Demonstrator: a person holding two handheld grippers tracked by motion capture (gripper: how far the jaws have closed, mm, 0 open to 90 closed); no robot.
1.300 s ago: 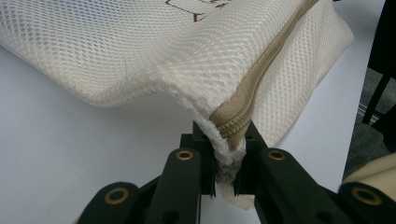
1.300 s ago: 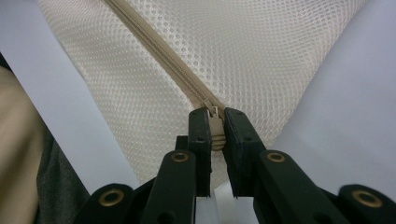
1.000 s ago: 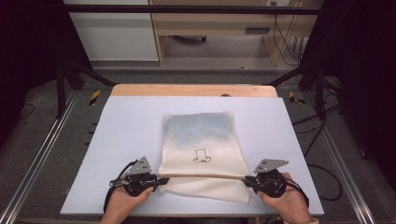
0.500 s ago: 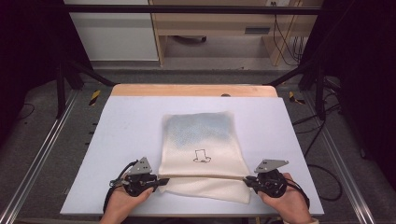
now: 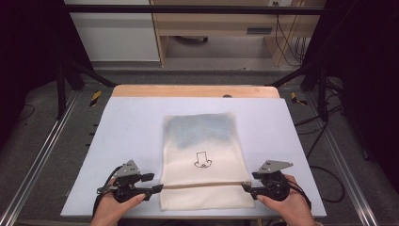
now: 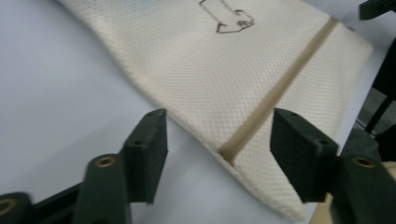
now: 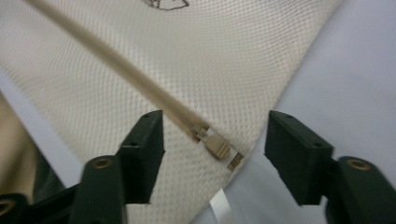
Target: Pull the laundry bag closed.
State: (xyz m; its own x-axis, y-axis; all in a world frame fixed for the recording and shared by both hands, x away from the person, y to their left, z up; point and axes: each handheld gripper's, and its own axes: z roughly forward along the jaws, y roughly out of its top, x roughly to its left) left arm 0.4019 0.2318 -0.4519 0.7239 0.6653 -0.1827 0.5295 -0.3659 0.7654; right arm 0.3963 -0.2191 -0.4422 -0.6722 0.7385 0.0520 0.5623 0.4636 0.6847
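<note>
The mesh bag [image 5: 203,160] lies flat on the tabletop [image 5: 127,127], with its long axis running from near to far, and its near end is close to you. Across this near part runs the zipper [image 5: 202,184], from left to right, so its line goes straight from one hand to the other.

Your left hand-held gripper [image 5: 157,188] is at the left end of the zipper. Its jaws have just been opening and now stand apart, holding nothing. In the left gripper view the zipper end [image 6: 229,151] and the bag edge lie between the two pads [image 6: 149,144], but no pad presses on them.

Your right hand-held gripper [image 5: 245,187] is at the right end. Its jaws have also just been opening and they grip nothing. In the right gripper view the slider [image 7: 218,148] sits between the pads [image 7: 299,149], a little nearer to the left one, and it touches neither.

So the slider is at the right edge of the bag, and your right hand is the nearer one to it. I judge that the coming move depends on this line: the slider can travel only along the zipper, toward the left, while the left hand is well placed to keep the far end of the zipper steady.
</note>
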